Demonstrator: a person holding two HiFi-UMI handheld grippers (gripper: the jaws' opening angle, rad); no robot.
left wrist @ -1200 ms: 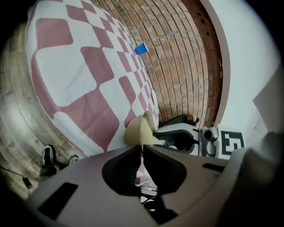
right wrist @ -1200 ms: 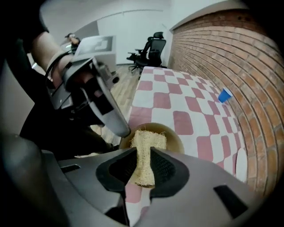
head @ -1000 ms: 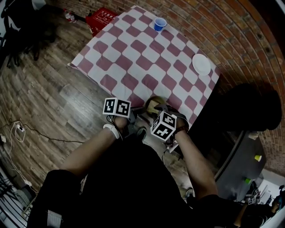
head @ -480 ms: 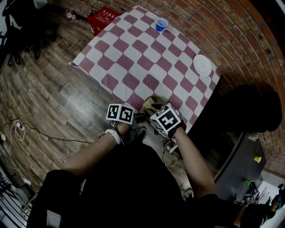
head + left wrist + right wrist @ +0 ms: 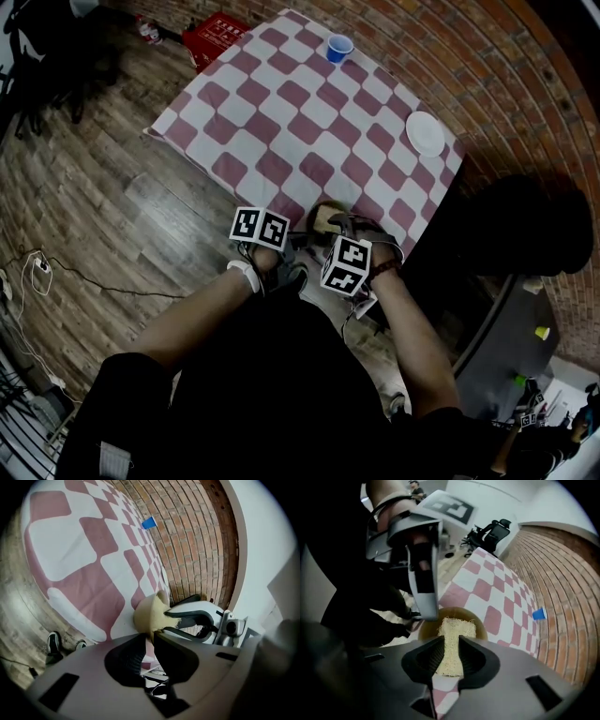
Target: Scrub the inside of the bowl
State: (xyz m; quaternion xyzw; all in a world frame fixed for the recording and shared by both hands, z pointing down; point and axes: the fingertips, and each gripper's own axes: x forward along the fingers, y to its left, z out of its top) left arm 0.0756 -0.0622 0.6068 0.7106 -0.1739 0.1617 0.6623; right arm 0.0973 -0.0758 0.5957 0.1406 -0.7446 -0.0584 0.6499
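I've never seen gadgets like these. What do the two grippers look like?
Both the left gripper and right gripper are grey plastic with dark ribbed jaw pads, each topped by a white cube of black square markers. The left's jaws are closing on the bowl rim.

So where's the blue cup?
In the head view, the blue cup stands at the far edge of the checkered table, top centre, left of the white plate.

Pink-and-white checked bench (image 5: 281, 122) in view: blue cup (image 5: 338, 47) stands at the far edge, white plate (image 5: 426, 133) lies by the right edge, tan bowl (image 5: 323, 217) at the near edge.
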